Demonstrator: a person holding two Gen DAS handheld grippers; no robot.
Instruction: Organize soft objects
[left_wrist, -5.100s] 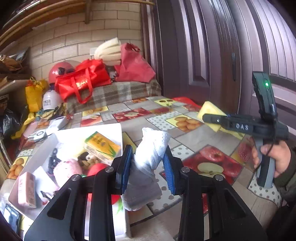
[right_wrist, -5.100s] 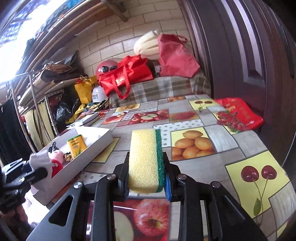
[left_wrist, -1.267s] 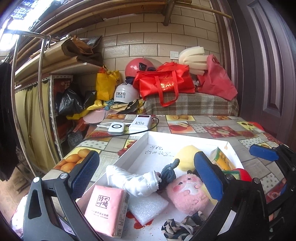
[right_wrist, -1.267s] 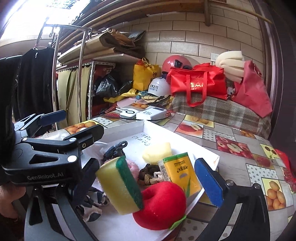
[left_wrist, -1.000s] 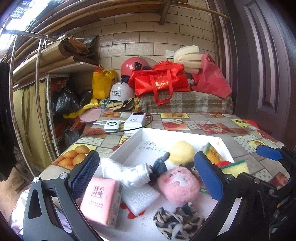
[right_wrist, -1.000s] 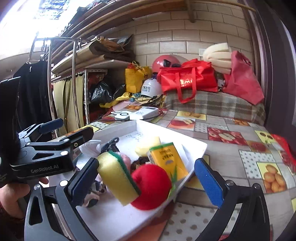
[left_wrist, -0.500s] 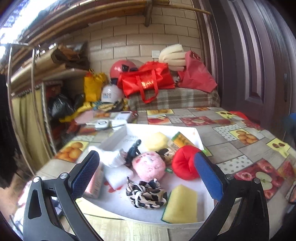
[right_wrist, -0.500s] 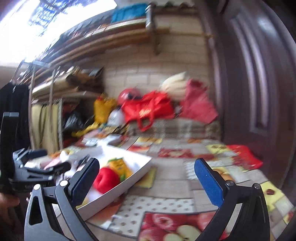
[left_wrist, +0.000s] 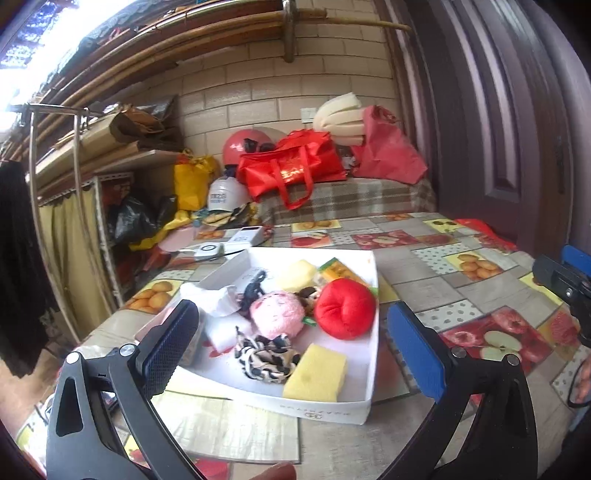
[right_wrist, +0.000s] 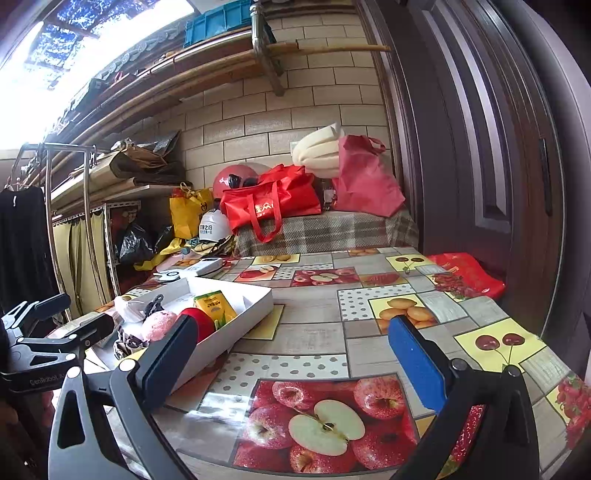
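Observation:
A white box (left_wrist: 328, 408) on the fruit-print table holds soft things: a yellow sponge (left_wrist: 316, 373), a red plush apple (left_wrist: 345, 308), a pink plush (left_wrist: 275, 319), a spotted scrunchie (left_wrist: 266, 356), a white sock (left_wrist: 218, 299) and a juice carton (left_wrist: 338, 273). My left gripper (left_wrist: 291, 347) is open and empty, held back from the box's near edge. My right gripper (right_wrist: 291, 358) is open and empty over the table, right of the box (right_wrist: 236, 328). The left gripper also shows at the left of the right wrist view (right_wrist: 48, 350).
A dark door (right_wrist: 480, 147) stands at the right. A plaid-covered bench with red bags (right_wrist: 273, 203) lies beyond the table. A red packet (right_wrist: 465, 275) lies at the table's far right edge. A power bank and charger (left_wrist: 236, 240) lie behind the box. Shelves (left_wrist: 92, 184) stand at left.
Both grippers have pulled back from the box. The sponge that the right gripper held earlier now lies in the box's near corner. The sock lies in the box.

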